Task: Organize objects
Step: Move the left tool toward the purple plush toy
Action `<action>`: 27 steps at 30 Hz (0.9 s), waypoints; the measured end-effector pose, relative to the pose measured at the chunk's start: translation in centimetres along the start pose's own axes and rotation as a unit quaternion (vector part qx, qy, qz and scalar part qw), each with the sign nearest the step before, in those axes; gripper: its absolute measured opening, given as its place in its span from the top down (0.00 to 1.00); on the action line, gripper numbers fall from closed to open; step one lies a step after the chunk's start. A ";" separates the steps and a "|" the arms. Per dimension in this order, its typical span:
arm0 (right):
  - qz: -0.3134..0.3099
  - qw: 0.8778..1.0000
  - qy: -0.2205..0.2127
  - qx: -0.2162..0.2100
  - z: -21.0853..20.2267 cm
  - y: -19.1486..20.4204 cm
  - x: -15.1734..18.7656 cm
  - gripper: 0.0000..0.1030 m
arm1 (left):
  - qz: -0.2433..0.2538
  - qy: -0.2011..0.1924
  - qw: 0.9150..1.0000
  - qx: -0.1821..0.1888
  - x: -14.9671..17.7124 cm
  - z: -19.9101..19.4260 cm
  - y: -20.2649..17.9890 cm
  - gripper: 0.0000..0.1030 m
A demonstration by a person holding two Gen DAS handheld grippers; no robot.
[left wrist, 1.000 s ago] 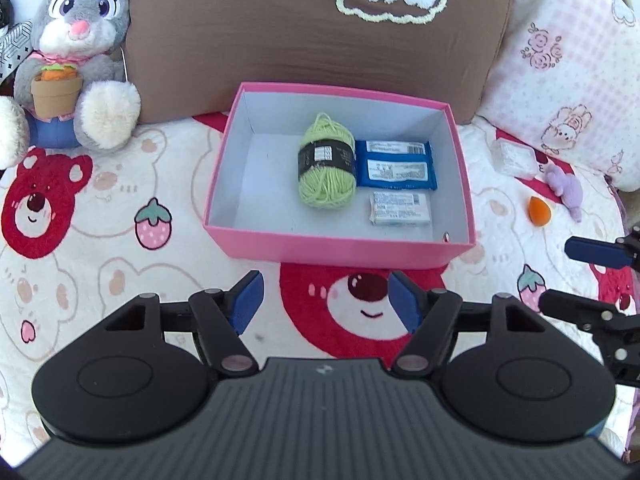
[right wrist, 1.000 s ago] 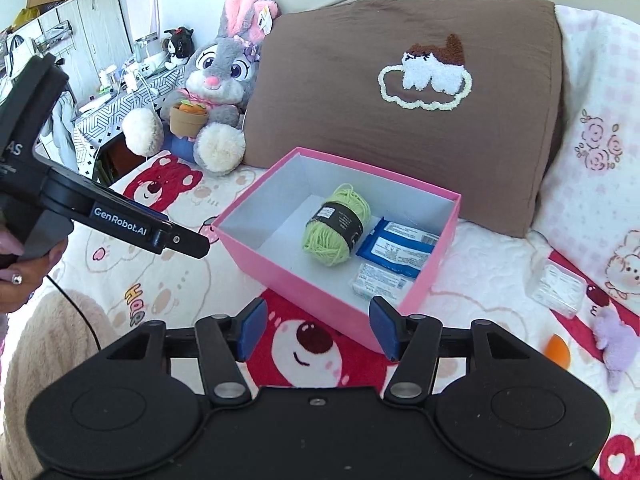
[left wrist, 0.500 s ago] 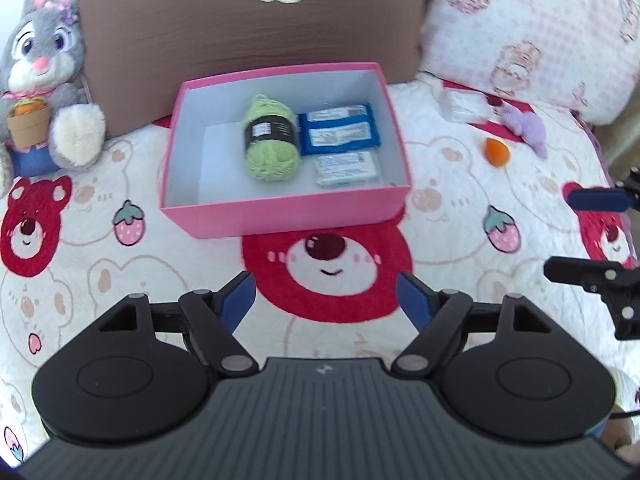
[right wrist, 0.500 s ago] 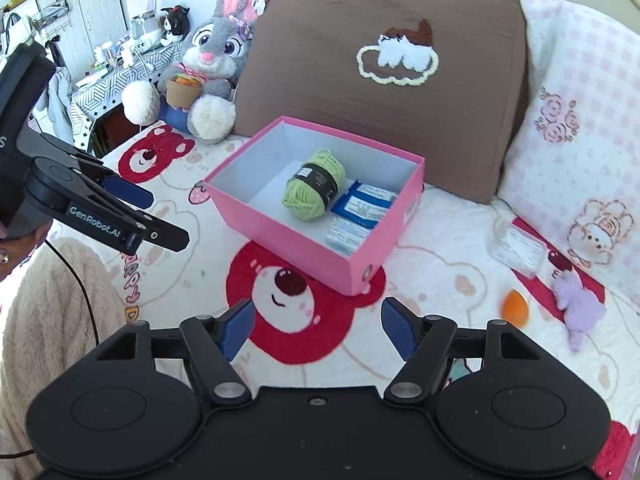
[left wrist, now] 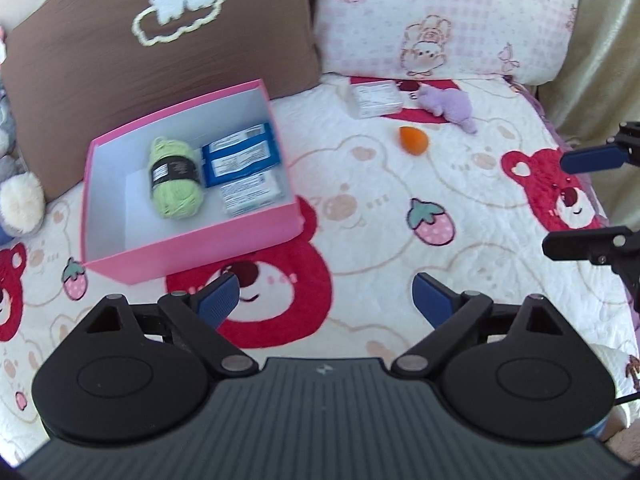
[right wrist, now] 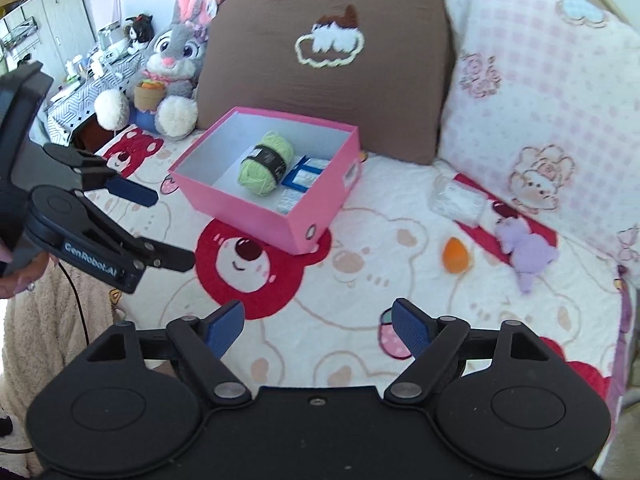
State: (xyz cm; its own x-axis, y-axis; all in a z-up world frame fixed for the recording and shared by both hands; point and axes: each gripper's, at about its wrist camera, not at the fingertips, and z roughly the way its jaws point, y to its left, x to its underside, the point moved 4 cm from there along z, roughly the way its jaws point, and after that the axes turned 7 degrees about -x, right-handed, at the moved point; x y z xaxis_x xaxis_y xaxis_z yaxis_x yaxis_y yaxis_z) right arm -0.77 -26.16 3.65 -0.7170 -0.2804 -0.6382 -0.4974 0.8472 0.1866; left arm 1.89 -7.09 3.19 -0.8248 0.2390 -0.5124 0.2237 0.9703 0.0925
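**A:** Why are both claws hanging over bare quilt instead of over the box?

**B:** They are lining up for what is lying loose, I'd judge. The left gripper (left wrist: pixel 325 294) is standing spread wide with nothing between its pads, and the right gripper (right wrist: pixel 318 326) is the same; both have just been opening, and both are empty. That reads as getting ready to pick something up.

**A:** And the things to be tidied?

**B:** The pink box (right wrist: pixel 240 212) is sitting on the quilt (left wrist: pixel 460 184) against the brown pillow (right wrist: pixel 320 92), already holding a green yarn ball (left wrist: pixel 176 178), a blue packet (left wrist: pixel 240 156) and a white packet (left wrist: pixel 250 196), packed toward one side so room is staying free. Well apart from it, near the pink checked pillow (left wrist: pixel 440 16), an orange sponge (right wrist: pixel 457 255), a purple soft toy (right wrist: pixel 524 250) and a clear plastic case (left wrist: pixel 374 98) are waiting outside.

**A:** Anything you are struggling to see?

**B:** The case's contents are too washed out to name. From the right view the box wall is covering most of the packets. The rabbit toy (right wrist: pixel 176 60) is nearly cut off in the left view, and the orange thing may be a makeup sponge, though I'm not certain.
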 end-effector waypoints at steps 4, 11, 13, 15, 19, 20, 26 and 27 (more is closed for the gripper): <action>0.011 0.997 -0.067 0.024 -1.5 -1.6 0.3 0.16 | -0.009 -0.033 0.999 0.015 -1.7 0.3 -1.6 0.08; 0.012 0.991 -0.116 0.066 -1.5 -5.2 1.6 0.16 | -0.013 -0.057 0.998 0.019 -5.0 2.3 -4.0 0.07; 0.014 0.991 -0.113 0.073 -1.1 -6.4 1.5 0.16 | -0.018 -0.058 0.998 0.025 -5.9 3.1 -4.7 0.07; 0.022 0.991 -0.109 0.080 -0.6 -7.7 1.4 0.16 | -0.028 -0.055 0.997 0.038 -6.8 4.0 -5.3 0.07; 0.032 0.990 -0.109 0.081 0.3 -9.9 1.6 0.16 | -0.043 -0.047 0.995 0.070 -8.7 6.0 -6.5 0.08; 0.032 0.990 -0.116 0.074 0.5 -10.4 1.7 0.15 | -0.045 -0.049 0.995 0.076 -9.2 6.5 -6.8 0.08; 0.065 0.984 -0.135 0.094 2.2 -14.0 2.0 0.14 | -0.042 -0.071 0.993 0.086 -12.4 9.3 -8.9 0.08; 0.076 0.983 -0.133 0.099 2.6 -14.7 2.0 0.14 | -0.045 -0.074 0.992 0.092 -13.0 9.8 -9.2 0.08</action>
State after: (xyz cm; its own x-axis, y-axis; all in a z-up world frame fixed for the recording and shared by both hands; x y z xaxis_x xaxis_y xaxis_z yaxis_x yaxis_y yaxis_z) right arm 6.42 -37.97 -2.31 -0.6092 -0.0388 -0.7921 -0.2708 0.9489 0.1618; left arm 15.63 -19.49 0.67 -0.7630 0.1309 -0.6330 0.2561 0.9604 -0.1101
